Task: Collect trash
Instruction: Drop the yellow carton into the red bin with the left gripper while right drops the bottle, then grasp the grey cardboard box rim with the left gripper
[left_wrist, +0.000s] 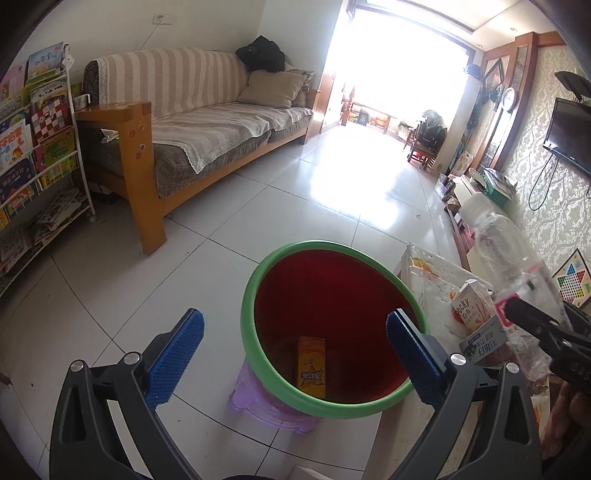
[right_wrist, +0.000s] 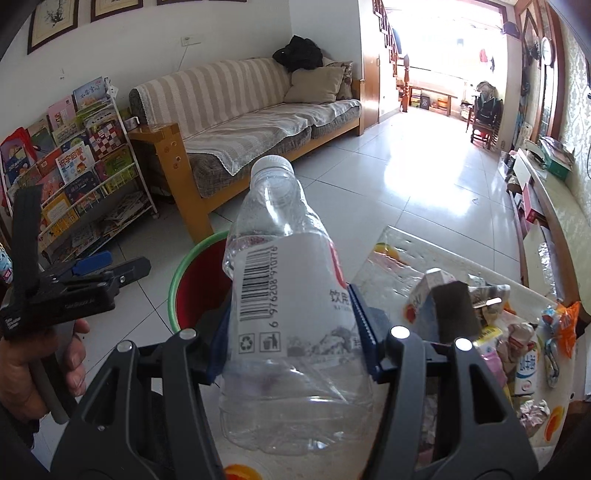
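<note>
My right gripper (right_wrist: 291, 332) is shut on a clear empty plastic bottle (right_wrist: 280, 288) with a white label, held above the table edge; the bottle also shows in the left wrist view (left_wrist: 509, 258). A red bin with a green rim (left_wrist: 280, 384) stands on a purple stool (left_wrist: 258, 406) left of the table; the bin also shows in the right wrist view (right_wrist: 192, 288). An orange carton (left_wrist: 311, 365) lies inside the bin. My left gripper (left_wrist: 295, 350) is open and empty above the bin. Cartons and wrappers (right_wrist: 517, 347) lie on the table.
A table with a plastic cover (right_wrist: 391, 254) holds the trash pile. A Pocky box (left_wrist: 469, 306) stands on it. A sofa (left_wrist: 207, 125) and a book rack (left_wrist: 37, 147) stand at the left. White tiled floor (left_wrist: 332, 184) runs ahead.
</note>
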